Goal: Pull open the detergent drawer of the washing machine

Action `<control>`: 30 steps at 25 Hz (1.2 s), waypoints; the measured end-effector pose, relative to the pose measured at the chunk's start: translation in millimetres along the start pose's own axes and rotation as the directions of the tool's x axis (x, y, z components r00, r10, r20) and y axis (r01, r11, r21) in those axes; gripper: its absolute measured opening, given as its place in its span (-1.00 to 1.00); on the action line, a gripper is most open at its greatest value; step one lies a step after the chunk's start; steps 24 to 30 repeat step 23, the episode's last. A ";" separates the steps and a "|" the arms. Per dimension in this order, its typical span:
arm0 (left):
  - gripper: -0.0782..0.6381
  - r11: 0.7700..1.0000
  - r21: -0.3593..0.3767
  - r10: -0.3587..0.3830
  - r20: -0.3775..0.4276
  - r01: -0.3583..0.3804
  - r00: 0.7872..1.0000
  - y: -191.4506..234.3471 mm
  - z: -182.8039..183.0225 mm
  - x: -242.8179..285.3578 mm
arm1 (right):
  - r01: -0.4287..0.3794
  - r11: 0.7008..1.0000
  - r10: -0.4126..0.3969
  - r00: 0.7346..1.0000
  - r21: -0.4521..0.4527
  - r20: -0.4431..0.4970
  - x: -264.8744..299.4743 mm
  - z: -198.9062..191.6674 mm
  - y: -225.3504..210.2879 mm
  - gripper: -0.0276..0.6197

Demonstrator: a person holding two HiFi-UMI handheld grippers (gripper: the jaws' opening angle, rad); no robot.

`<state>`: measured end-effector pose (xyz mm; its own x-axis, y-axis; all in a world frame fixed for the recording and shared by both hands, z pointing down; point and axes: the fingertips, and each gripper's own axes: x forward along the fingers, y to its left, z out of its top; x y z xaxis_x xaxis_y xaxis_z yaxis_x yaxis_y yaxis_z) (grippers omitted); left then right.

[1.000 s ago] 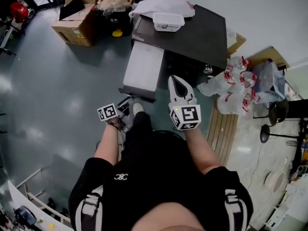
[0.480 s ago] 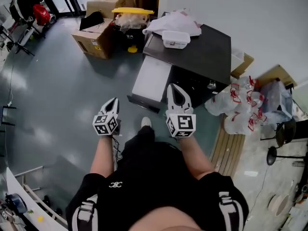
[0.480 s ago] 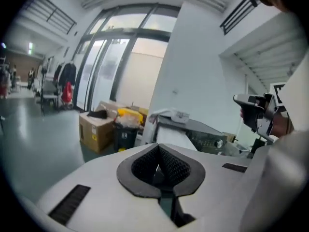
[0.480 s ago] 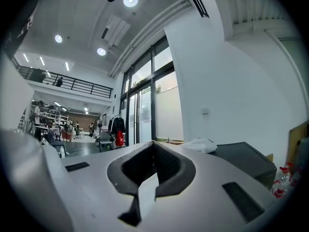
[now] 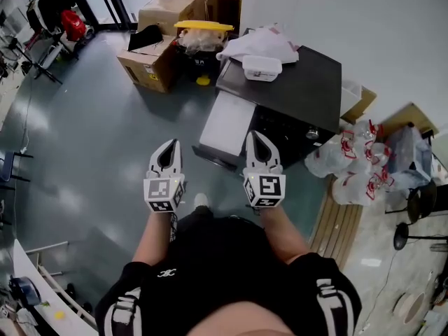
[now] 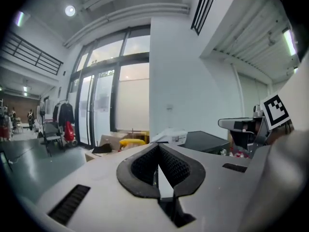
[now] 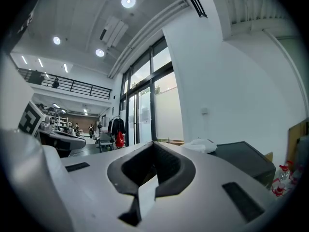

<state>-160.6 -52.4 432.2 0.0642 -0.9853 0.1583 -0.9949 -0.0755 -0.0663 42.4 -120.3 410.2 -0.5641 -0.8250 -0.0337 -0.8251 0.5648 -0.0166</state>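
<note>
The dark washing machine (image 5: 297, 89) stands ahead of me, and its top (image 6: 205, 140) also shows in the left gripper view. A white drawer (image 5: 227, 124) juts out from its front toward me. My left gripper (image 5: 168, 148) hangs over the floor left of the drawer, shut with nothing in it; in its own view the left gripper (image 6: 158, 148) has its pads together. My right gripper (image 5: 256, 138) is held level just in front of the drawer's near right corner, apart from it. Seen in its own view, the right gripper (image 7: 153, 145) is likewise shut and holds nothing.
A white tub (image 5: 261, 67) and white bags (image 5: 262, 42) lie on the machine's top. Cardboard boxes (image 5: 157, 60) and a yellow-lidded bin (image 5: 203, 28) stand behind on the left. Plastic bags (image 5: 353, 159) and a wooden pallet (image 5: 337, 215) are at the right.
My left gripper has risen from beside my leg to the height of the right one and rolled upright. The right gripper has lifted slightly.
</note>
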 end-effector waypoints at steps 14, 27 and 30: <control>-0.78 0.998 -0.017 -0.067 0.033 0.068 0.997 0.0 12.0 23.7 | 0.035 0.999 -0.035 0.999 -0.009 0.003 14.3 3.2 2.4 -0.91; -0.77 0.996 0.026 -0.083 0.041 0.082 0.996 -6.9 16.0 35.8 | 0.007 1.000 -0.007 0.999 0.007 0.031 16.9 3.3 -2.1 -0.91; -0.77 0.996 0.026 -0.083 0.041 0.082 0.996 -6.9 16.0 35.8 | 0.007 1.000 -0.007 0.999 0.007 0.031 16.9 3.3 -2.1 -0.91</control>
